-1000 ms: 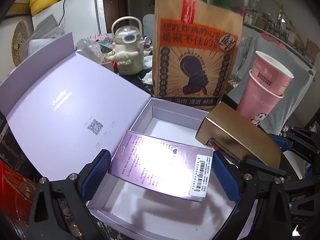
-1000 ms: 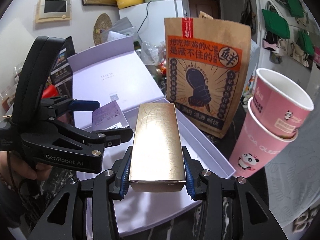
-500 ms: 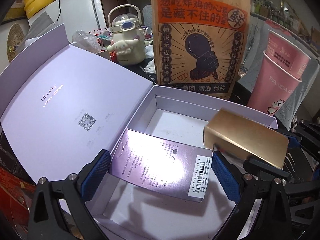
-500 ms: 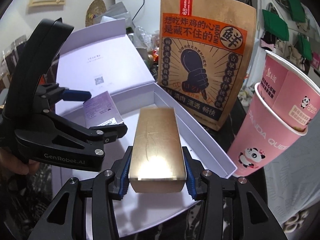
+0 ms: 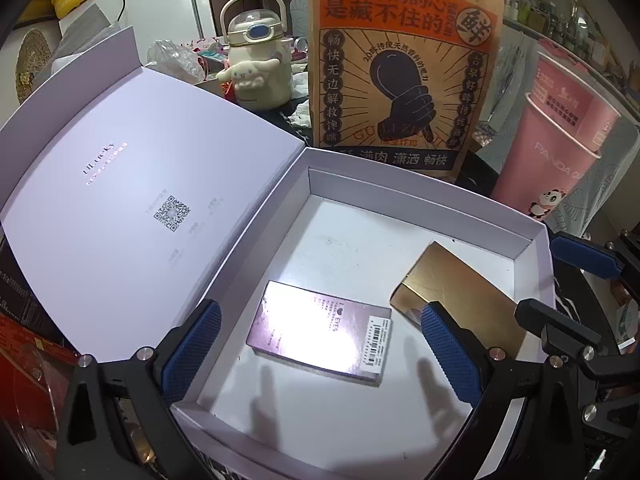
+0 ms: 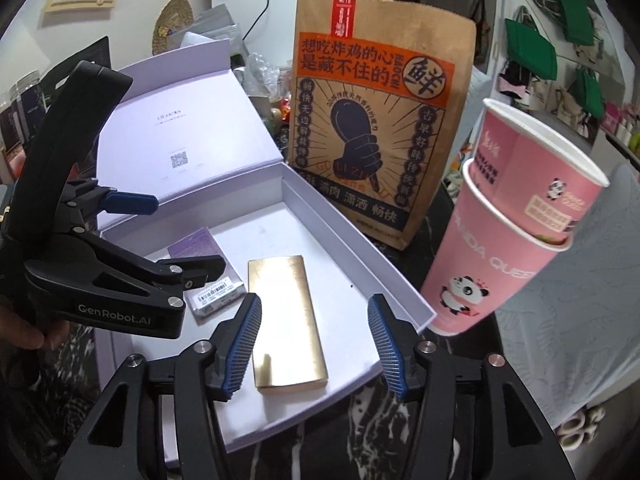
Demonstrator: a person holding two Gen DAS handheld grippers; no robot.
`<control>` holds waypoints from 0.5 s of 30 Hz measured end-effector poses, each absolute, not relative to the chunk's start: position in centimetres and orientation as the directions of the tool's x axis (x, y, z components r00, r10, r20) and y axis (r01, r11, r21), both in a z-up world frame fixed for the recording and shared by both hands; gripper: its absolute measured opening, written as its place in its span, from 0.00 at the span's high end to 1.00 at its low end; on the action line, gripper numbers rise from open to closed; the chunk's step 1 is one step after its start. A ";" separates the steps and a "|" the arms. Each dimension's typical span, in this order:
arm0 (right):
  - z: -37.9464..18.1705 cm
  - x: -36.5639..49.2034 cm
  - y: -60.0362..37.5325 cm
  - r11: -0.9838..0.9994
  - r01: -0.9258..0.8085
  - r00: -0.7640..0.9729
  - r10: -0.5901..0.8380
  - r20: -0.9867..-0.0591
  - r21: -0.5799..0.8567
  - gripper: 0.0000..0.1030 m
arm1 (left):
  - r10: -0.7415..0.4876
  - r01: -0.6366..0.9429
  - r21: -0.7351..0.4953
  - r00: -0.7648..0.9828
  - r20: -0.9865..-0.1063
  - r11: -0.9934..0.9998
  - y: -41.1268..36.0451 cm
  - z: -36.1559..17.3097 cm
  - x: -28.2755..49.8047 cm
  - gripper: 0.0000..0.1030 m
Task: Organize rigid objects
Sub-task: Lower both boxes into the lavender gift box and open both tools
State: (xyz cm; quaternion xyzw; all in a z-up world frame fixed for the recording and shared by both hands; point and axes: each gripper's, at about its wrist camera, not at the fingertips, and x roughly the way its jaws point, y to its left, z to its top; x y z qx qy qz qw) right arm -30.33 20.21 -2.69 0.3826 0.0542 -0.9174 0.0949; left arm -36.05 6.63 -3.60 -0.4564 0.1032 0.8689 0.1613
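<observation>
An open white gift box (image 5: 532,236) (image 6: 360,248) lies in front of me, its lid folded back to the left. A flat purple carton (image 5: 320,336) (image 6: 200,248) lies on the box floor on the left. A gold box (image 5: 460,292) (image 6: 286,320) lies flat on the floor to its right. My left gripper (image 5: 320,356) is open above the purple carton, not touching it. My right gripper (image 6: 314,344) is open, its fingers on either side of the gold box with gaps on both sides.
A tall brown paper snack bag (image 5: 404,64) (image 6: 376,132) stands just behind the box. Two stacked pink paper cups (image 5: 560,148) (image 6: 516,232) stand to the right. A cream kettle-shaped bottle (image 5: 256,68) and clutter sit at the back.
Both grippers have opened and let go. The purple carton and the gold box, held above the gift box before, now lie on its floor.
</observation>
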 end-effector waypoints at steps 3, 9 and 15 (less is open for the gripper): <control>-2.1 -29.7 20.4 -0.977 0.213 -0.697 -0.141 -0.703 -0.015 0.43 | 0.192 -0.376 0.026 -0.529 -0.826 -0.926 6.6 -3.1 -35.6 0.01; -0.7 -28.5 20.7 -0.980 0.198 -0.716 -0.135 -0.685 -0.014 0.43 | 0.194 -0.362 0.026 -0.557 -0.808 -0.932 6.3 -1.7 -34.3 0.01; 1.1 -26.7 20.8 -0.982 0.189 -0.741 -0.132 -0.658 -0.016 0.42 | 0.192 -0.345 0.036 -0.601 -0.776 -0.938 5.7 0.6 -32.9 0.01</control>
